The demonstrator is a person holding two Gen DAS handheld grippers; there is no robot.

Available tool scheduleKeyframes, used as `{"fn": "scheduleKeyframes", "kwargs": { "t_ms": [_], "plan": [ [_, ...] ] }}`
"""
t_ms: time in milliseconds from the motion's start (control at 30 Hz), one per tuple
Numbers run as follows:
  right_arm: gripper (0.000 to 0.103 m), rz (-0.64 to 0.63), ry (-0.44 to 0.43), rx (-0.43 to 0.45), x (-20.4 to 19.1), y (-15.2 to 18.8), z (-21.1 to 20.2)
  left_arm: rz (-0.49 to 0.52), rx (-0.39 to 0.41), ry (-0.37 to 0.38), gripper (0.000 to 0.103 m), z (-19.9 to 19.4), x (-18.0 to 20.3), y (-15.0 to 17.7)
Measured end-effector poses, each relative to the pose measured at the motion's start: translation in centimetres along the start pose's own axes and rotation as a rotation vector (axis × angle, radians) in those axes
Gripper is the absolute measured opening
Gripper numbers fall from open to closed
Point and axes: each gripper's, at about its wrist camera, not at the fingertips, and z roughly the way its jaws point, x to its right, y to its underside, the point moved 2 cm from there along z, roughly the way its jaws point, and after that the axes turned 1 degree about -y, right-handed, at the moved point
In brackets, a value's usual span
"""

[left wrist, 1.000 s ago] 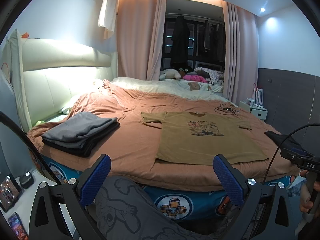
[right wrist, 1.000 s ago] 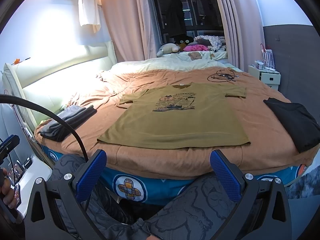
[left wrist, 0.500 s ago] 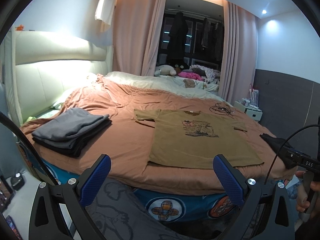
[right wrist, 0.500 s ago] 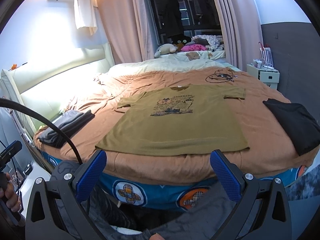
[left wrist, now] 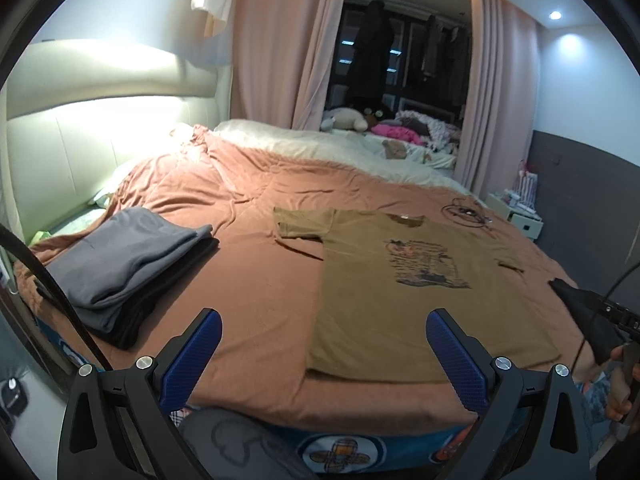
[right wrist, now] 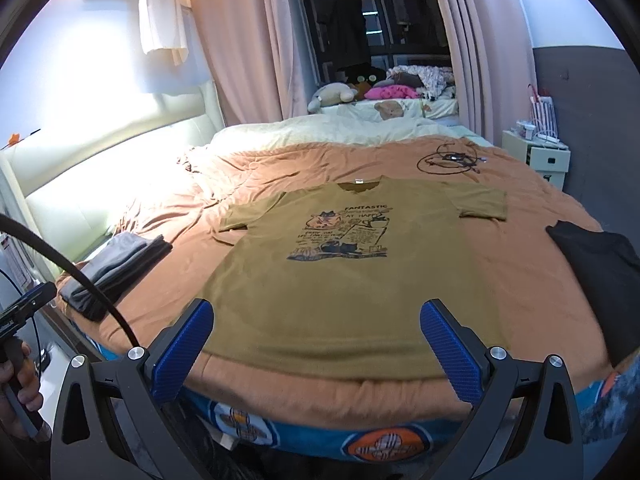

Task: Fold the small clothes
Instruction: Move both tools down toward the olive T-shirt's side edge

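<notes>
— So where was the olive T-shirt [right wrist: 344, 280]?
— Flat, print up, on the rust bedspread [right wrist: 520, 264], hem at the near edge.
— And around it?
— Folded grey clothes [left wrist: 124, 264] well to its left, a black garment [right wrist: 596, 272] to its right, a cable tangle [right wrist: 448, 158] beyond the collar.
— The grippers?
— The left gripper [left wrist: 320, 354] and right gripper [right wrist: 316, 344] were both spread wide, holding nothing, short of the hem.

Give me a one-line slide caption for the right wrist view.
Open right gripper poised at the hem of an olive graphic T-shirt spread flat on an orange-brown bedspread.
</notes>
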Motion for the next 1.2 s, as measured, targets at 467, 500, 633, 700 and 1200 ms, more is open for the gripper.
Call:
{"fn": "scheduleKeyframes", "kwargs": {
  "t_ms": [467,500,633,700,1200],
  "plan": [
    [0.098,0.039,-0.03,-0.103,1.1,-6.7,13.2,-0.052,-0.098,-0.01,0.101,13.7,-2.3,-5.7],
    [0.097,0.042,-0.034,-0.11,1.1,-7.2,14.0,-0.053,-0.102,-0.011,0.1,14.5,-2.4,-6.2],
    [0.091,0.033,-0.023,-0.128,1.6,-9.5,17.0,-0.067,-0.121,-0.014,0.092,17.8,-3.2,-8.4],
    [0.086,0.035,-0.029,-0.135,1.7,-10.3,18.3,-0.076,-0.139,-0.013,0.088,19.5,-3.7,-9.1],
    [0.064,0.082,-0.077,-0.217,1.5,-15.3,30.9,-0.154,-0.238,0.015,0.073,31.3,-7.1,-13.7]
  ]
}}
